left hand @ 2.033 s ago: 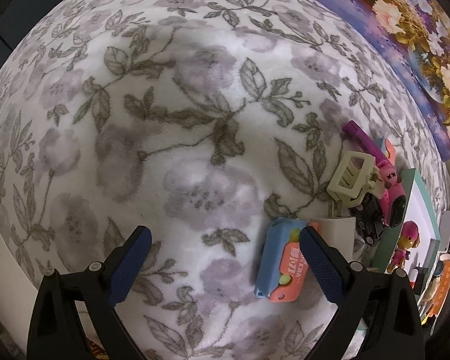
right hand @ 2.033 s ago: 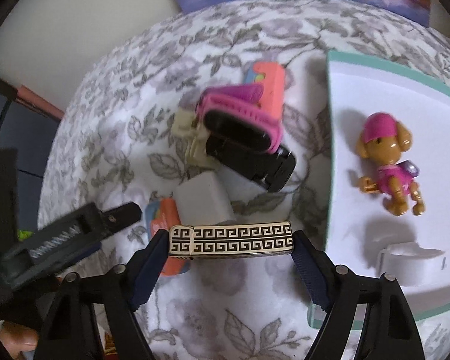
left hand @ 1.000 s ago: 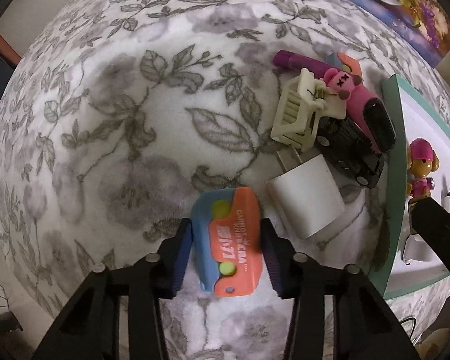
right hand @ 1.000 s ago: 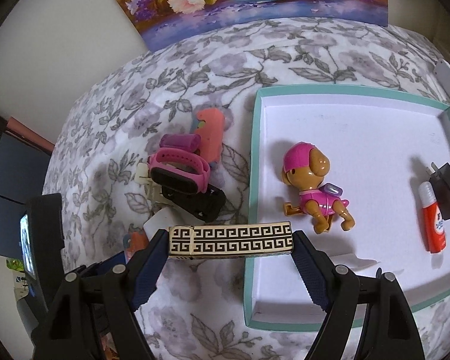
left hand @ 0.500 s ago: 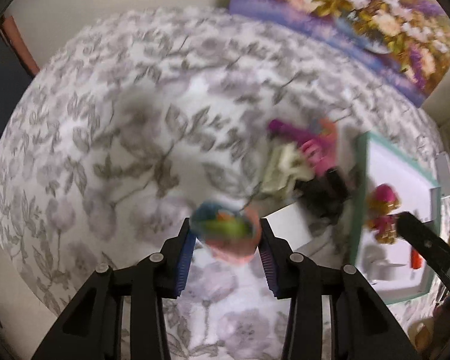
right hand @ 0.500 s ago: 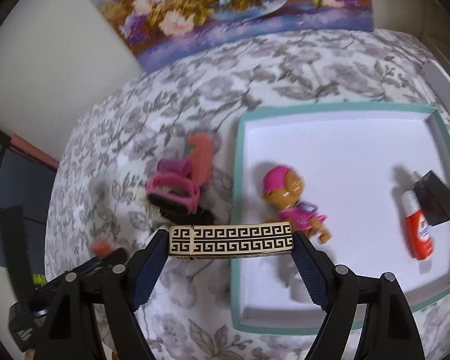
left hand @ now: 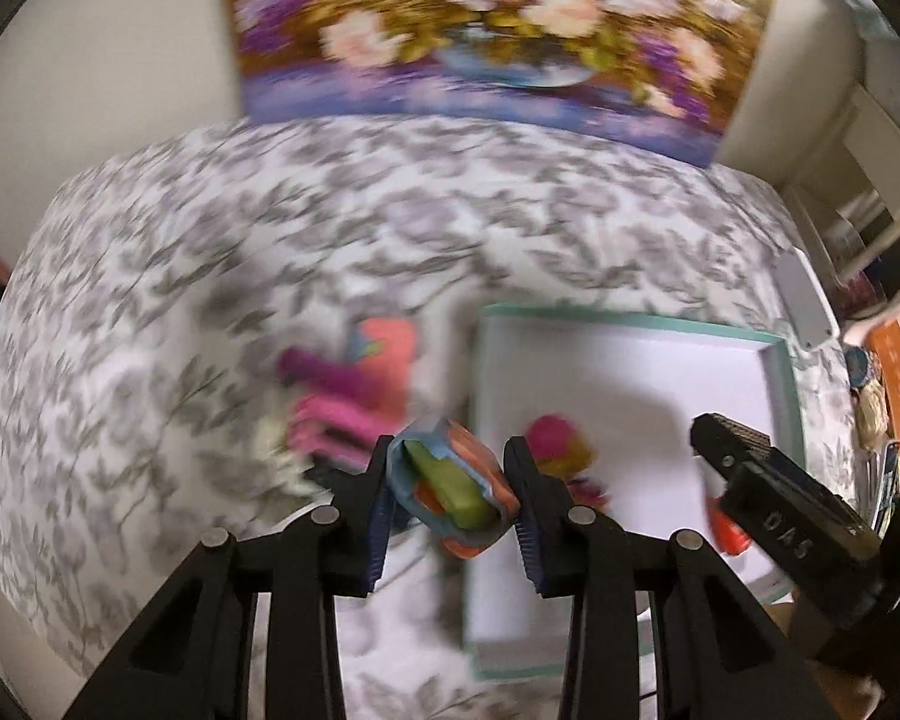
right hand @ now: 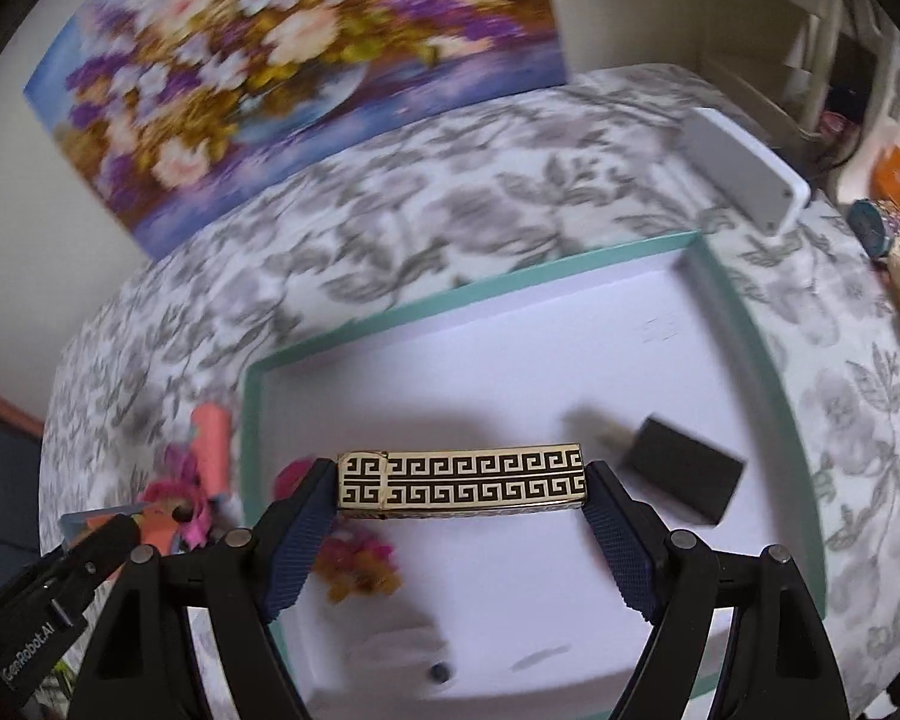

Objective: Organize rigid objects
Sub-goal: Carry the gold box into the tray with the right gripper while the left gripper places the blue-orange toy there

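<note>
The left gripper (left hand: pixel 450 495) tilts steeply downward at lower centre, its jaws closing on a blue-and-orange toy (left hand: pixel 453 489) held clear of the floral cloth (left hand: pixel 150 312), beside the tray's (left hand: pixel 786 396) left rim. The right gripper (right hand: pixel 462 495), angled steeply down too, clamps a gold key-pattern bar (right hand: pixel 462 482) endwise above the tray's white floor, left of a black adapter (right hand: pixel 681 477).

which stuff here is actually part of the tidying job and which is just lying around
Part of the job: blue-orange toy in left gripper, jaws closing; gold key-pattern bar in right gripper; teal tray; black block; pink pile.

Lying about: flower painting; white box.
</note>
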A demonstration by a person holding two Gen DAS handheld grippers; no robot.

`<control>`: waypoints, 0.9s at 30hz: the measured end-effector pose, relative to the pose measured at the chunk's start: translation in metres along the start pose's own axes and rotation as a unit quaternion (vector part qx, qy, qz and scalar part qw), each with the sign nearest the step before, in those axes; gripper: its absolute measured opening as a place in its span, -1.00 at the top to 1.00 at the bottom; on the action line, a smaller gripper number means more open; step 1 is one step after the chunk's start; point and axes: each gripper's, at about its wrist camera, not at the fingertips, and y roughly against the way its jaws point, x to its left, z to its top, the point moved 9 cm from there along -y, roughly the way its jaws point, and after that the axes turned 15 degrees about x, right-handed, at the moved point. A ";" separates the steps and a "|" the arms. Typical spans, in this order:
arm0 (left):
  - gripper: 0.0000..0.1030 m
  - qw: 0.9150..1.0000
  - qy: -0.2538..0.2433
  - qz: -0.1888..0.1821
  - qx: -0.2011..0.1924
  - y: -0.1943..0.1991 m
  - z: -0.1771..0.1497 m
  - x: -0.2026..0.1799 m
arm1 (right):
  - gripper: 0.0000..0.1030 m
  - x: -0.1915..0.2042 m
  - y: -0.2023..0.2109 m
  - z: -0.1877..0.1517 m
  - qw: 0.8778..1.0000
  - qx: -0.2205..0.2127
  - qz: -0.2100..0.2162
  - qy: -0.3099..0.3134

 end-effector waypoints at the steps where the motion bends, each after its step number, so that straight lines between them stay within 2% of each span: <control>1: 0.28 1.000 -0.009 -0.003 0.001 -0.003 0.004 -0.011 | -0.62 -0.005 0.000 0.004 1.000 -0.003 -0.003 -0.004; 5: 0.28 0.999 -0.037 -0.004 0.002 -0.015 0.016 -0.045 | -0.62 -0.033 0.004 0.017 0.999 -0.019 -0.033 -0.019; 11: 0.28 0.998 -0.052 -0.014 0.015 -0.041 0.030 -0.075 | -0.62 -0.061 0.006 0.035 0.997 -0.034 -0.057 -0.031; 17: 0.28 0.998 -0.053 -0.016 0.039 -0.070 0.033 -0.085 | -0.62 -0.079 -0.012 0.043 0.997 -0.019 -0.066 -0.036; 22: 0.26 0.998 -0.051 -0.012 0.043 -0.074 0.032 -0.086 | -0.63 -0.086 -0.024 0.041 0.997 -0.002 -0.066 -0.037; 23: 0.24 0.998 -0.052 -0.011 0.043 -0.073 0.032 -0.086 | -0.63 -0.087 -0.025 0.040 0.997 0.001 -0.066 -0.039; 25: 0.01 0.998 -0.054 -0.010 0.042 -0.070 0.031 -0.087 | -0.63 -0.088 -0.027 0.039 0.997 0.005 -0.063 -0.042; 27: -0.04 0.998 -0.051 -0.013 0.042 -0.067 0.030 -0.085 | -0.64 -0.090 -0.026 0.038 0.997 0.004 -0.062 -0.045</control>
